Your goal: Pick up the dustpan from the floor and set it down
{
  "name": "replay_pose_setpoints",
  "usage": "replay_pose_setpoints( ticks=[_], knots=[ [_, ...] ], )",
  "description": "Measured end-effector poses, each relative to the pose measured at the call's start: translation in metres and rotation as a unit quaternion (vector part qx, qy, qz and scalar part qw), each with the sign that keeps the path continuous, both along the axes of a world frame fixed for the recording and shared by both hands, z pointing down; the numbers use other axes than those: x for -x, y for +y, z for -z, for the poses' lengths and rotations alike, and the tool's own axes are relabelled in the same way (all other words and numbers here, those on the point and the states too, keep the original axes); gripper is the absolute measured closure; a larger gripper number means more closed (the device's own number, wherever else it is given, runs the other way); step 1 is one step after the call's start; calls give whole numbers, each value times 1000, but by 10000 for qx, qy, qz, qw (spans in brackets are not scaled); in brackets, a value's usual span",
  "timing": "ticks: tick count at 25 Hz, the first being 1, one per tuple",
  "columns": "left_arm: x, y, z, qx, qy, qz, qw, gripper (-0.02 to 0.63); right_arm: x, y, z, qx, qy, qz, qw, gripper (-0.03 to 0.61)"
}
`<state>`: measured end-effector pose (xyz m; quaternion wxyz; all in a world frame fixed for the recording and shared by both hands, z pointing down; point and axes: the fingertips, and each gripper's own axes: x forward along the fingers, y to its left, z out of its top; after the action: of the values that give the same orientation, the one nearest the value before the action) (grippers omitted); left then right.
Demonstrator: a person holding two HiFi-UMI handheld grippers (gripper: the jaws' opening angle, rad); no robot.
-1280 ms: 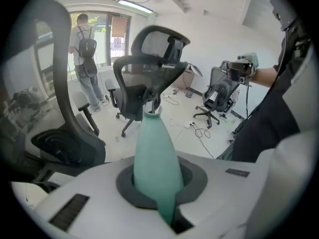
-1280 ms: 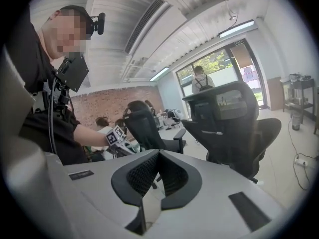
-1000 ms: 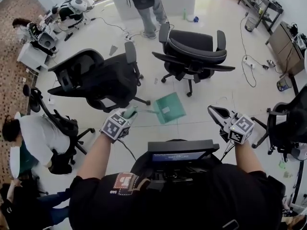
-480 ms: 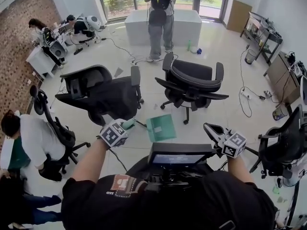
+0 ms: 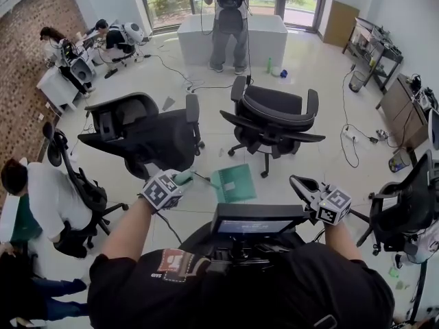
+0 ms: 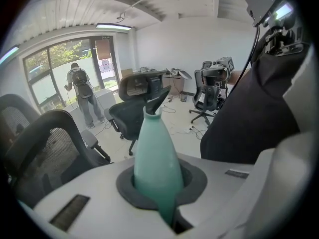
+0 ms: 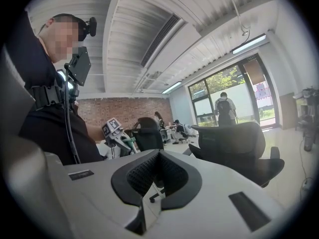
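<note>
Now, from the head view: my left gripper (image 5: 181,179) is clamped tight on the teal handle (image 5: 186,176) of the dustpan (image 5: 233,182). Its flat pan hangs out ahead of me over the pale floor (image 5: 322,149), apparently clear of the tiles, just in front of the left chair (image 5: 147,132) and the right chair (image 5: 274,118). My right gripper (image 5: 302,185) sits off to the side, well apart from the pan. The pan looks like thin moulded plastic: light, stiff and smooth. It is best taken where I have it, on the handle, though the broad end will likely swing on that lever. Left gripper view: the tapered handle fills the hollow of the pads, jaws closed around it; such a taper may slide if I slacken. Right gripper view: jaws together, nothing between them. Room to set down lies, I judge, on the bare tiles just before me. The chair bases beyond are the edges to mind.
</note>
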<state>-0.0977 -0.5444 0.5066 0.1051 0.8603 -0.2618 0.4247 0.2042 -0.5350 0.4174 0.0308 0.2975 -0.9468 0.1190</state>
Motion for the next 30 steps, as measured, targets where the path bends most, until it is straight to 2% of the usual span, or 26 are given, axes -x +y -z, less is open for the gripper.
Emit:
replay_pose_setpoints(
  ticks=[6, 14, 25, 30],
  knots=[
    [1, 2, -17, 50, -23, -15, 10000, 597, 1, 1, -13, 16, -15, -19, 10000, 569],
    [5, 7, -9, -6, 90, 92, 9999, 595, 5, 8, -10, 8, 11, 8, 10000, 569],
    [12, 10, -16, 99, -37, 197, 9998, 595, 5, 6, -7, 0, 8, -18, 10000, 569],
    [11, 6, -47, 246, -108, 233, 9994, 595, 10, 2, -27, 122, 68, -9, 9999, 569]
  ],
)
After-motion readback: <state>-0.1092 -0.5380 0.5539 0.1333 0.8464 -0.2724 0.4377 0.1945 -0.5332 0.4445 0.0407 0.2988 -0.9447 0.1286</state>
